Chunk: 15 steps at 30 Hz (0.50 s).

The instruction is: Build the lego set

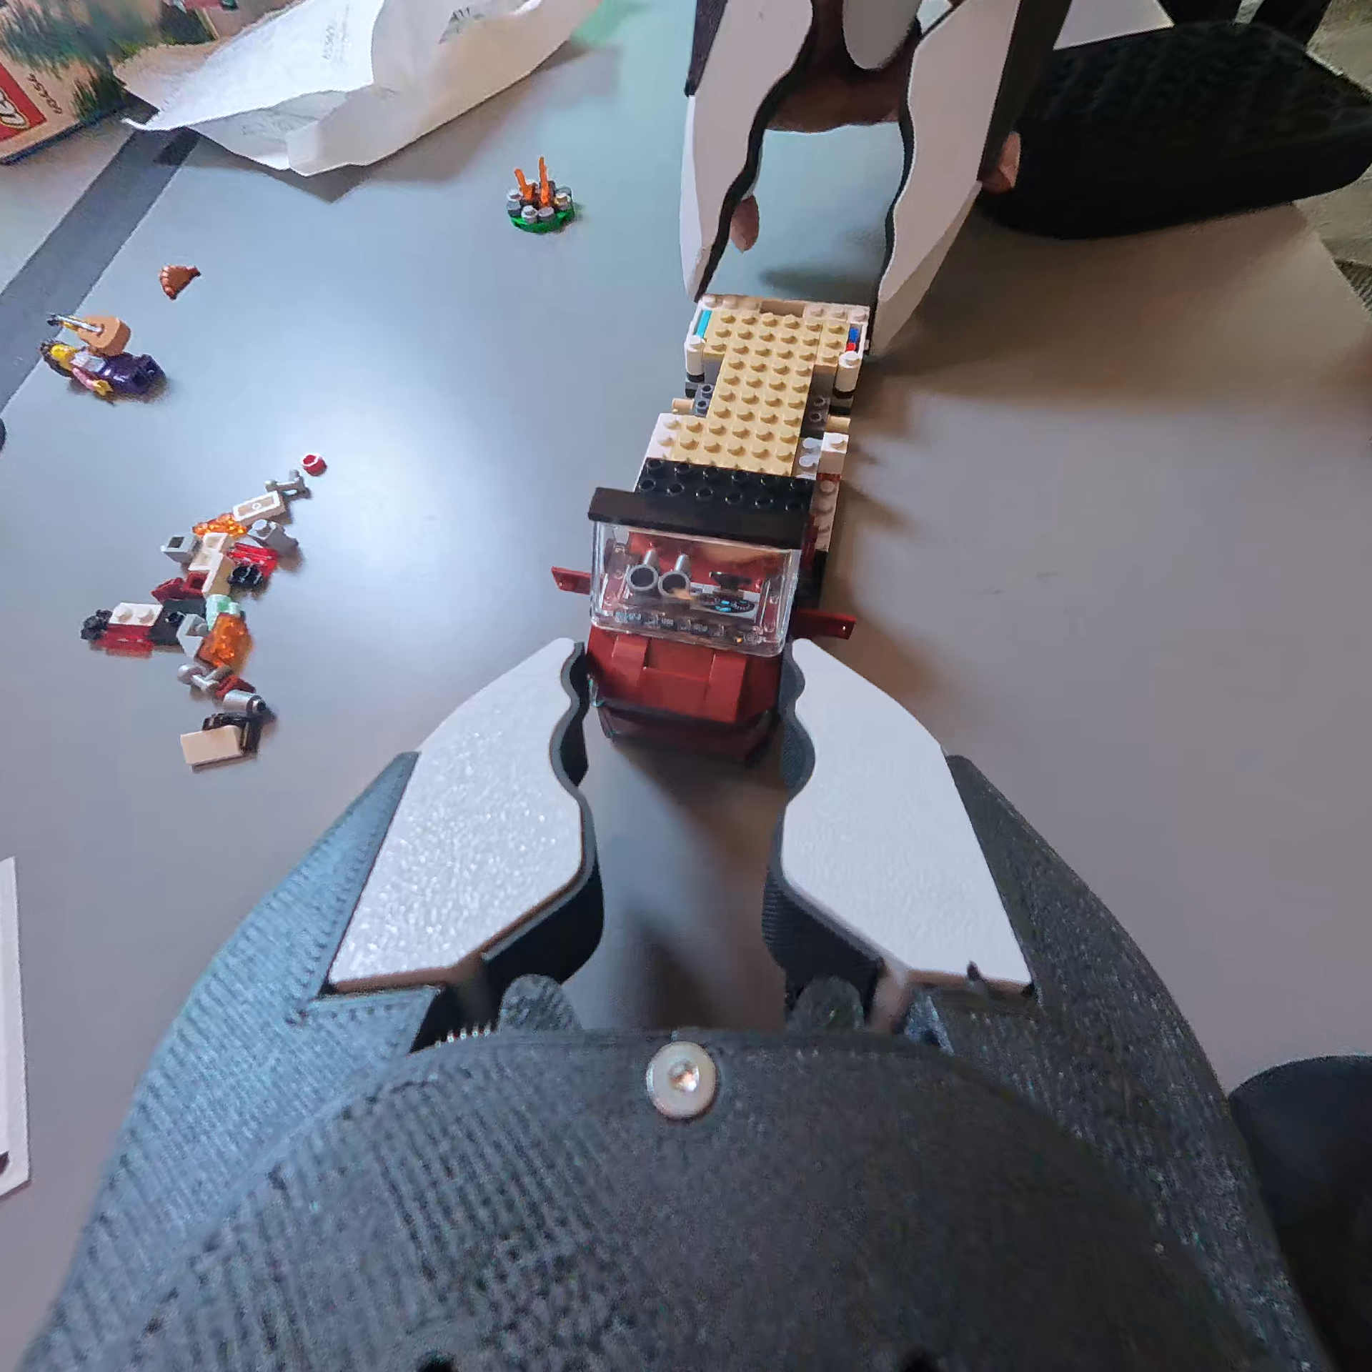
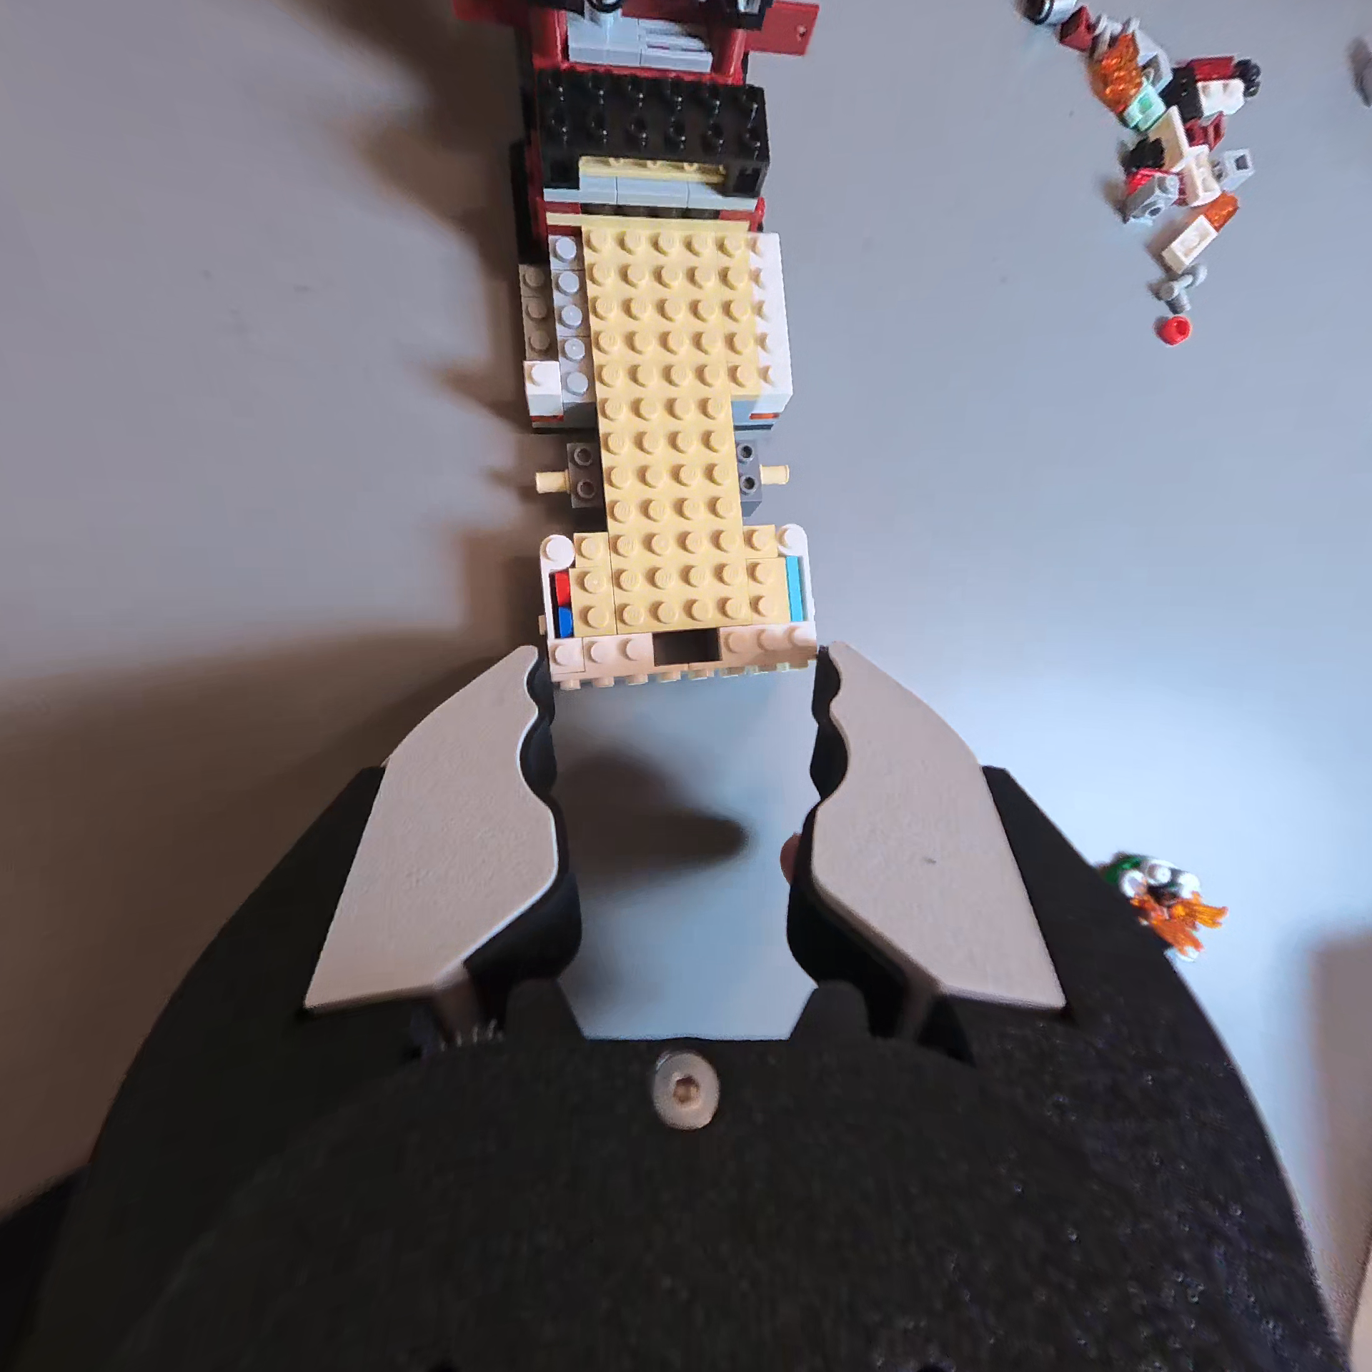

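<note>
While the toy-brick truck [image 1: 750, 475] sits lengthwise on the grey table [image 1: 1076, 594], the left gripper [image 1: 687, 672] clamps its dark red nose, both fingers [image 1: 512, 713] pressed against the hood sides just below the clear windshield [image 1: 694, 586]. Behind the windshield come a black studded roof and then a long tan studded deck, running away from the left gripper. At the truck's far end, the right gripper [image 2: 683, 664] stands spread around the white rear bricks [image 2: 675, 653]; one fingertip [image 2: 534, 668] lies against one corner and the other sits right at the opposite corner, though firm pressing cannot be told. To the left of the truck's cab, as the left wrist view has it, lies a scatter of loose bricks [image 1: 200, 594] in red, white, black, grey and clear orange. Farther off on that side rest a small purple brick vehicle [image 1: 104, 364] and a brown piece [image 1: 178, 278]. Beyond the truck's rear, to the left, stands a little campfire build with orange flames [image 1: 540, 197], and past it lie crumpled white paper bags [image 1: 356, 82] and a printed box [image 1: 44, 82].
</note>
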Motion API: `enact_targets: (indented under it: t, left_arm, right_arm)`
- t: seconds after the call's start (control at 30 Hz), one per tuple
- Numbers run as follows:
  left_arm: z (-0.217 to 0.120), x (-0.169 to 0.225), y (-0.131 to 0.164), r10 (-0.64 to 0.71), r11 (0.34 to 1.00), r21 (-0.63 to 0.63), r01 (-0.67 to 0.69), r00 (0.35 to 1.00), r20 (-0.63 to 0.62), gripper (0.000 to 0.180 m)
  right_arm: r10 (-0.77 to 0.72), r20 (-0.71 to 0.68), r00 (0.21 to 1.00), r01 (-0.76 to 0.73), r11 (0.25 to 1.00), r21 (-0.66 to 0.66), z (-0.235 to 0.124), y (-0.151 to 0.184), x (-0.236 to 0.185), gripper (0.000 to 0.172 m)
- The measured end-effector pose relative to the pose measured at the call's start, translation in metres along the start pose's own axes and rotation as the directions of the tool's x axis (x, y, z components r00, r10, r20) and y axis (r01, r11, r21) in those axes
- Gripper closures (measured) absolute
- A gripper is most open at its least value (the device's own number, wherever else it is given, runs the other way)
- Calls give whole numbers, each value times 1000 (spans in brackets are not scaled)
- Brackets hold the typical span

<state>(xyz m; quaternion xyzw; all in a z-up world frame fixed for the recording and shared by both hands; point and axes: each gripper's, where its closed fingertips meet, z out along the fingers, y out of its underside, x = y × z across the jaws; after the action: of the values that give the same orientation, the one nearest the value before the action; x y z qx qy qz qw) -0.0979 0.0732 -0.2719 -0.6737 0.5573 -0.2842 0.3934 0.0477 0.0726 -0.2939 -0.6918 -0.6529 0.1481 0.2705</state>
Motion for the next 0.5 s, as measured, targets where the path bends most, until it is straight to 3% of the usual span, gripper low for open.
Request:
enact_targets:
  t: [0.17,0.37,0.5]
  left_arm:
    - [-3,7,1,32,999,-12,-31,999,12,132]
    - [-16,6,-34,-52,990,132,54,998,-19,135]
    - [-2,7,-27,-36,998,47,37,999,-18,124]
  right_arm:
    - [12,-1,1000,-12,1000,-16,-2,4,13,112]
    - [26,-12,1000,-25,999,26,-6,-5,15,103]
    - [21,15,1000,-21,1000,4,0,-4,14,101]
